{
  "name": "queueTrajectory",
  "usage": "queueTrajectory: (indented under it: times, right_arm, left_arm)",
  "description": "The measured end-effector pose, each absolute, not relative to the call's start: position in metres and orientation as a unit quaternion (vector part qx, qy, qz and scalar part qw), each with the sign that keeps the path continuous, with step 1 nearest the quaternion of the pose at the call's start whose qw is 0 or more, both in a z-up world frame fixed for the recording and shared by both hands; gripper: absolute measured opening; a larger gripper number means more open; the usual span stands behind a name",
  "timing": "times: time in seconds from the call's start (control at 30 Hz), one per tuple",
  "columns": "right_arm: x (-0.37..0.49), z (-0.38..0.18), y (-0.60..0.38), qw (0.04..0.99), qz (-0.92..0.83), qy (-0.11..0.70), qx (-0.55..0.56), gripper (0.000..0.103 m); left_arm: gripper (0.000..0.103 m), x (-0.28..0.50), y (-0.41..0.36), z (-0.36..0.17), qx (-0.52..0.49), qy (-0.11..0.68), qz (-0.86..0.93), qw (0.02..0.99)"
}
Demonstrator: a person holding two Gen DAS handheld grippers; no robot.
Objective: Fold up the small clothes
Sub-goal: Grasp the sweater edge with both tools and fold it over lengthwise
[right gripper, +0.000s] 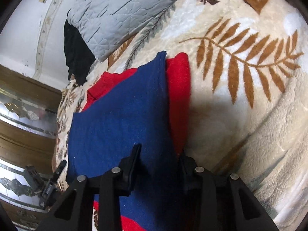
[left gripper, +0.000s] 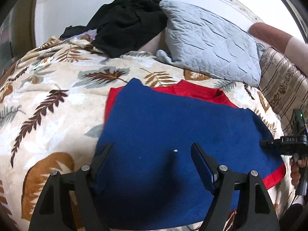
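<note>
Right gripper [right gripper: 157, 159] clamped on the near side edge of the blue-and-red sweater [right gripper: 119, 115], presumably for the next fold. Left gripper [left gripper: 152, 154] held wide open just above the blue panel, gripping nothing. Beyond both, spread flat on the leaf-print blanket [left gripper: 48, 100] below the grey pillow [left gripper: 209, 48].

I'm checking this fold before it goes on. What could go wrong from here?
The right gripper sits at the sweater's edge where blue overlaps red; it may pinch only one layer, and the fold would slide apart. The left gripper hovers open over the blue panel, so nothing pins the cloth, and a pull could drag the whole sweater across the plush blanket.
</note>
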State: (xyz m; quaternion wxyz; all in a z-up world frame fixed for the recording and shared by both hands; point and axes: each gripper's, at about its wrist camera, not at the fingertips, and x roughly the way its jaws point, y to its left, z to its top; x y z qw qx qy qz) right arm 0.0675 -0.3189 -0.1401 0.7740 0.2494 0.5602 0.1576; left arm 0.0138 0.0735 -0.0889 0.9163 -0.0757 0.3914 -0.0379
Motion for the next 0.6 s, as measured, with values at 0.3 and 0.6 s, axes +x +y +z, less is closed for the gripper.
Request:
queueTrajectory:
  times: [0.3,0.6]
  right_arm:
    - [0.069,-0.125,-0.308,0.776,0.128,0.575,0.224,0.017]
    - [0.077,-0.061,-0.269,0.795,0.137,0.560,0.189,0.016]
  left_arm:
    - [0.079,0.007,0.111,-0.061,-0.098,0.380,-0.014,0.920]
    - [0.079,0.004,0.199,-0.064,-0.232,0.378,0.052,0.895]
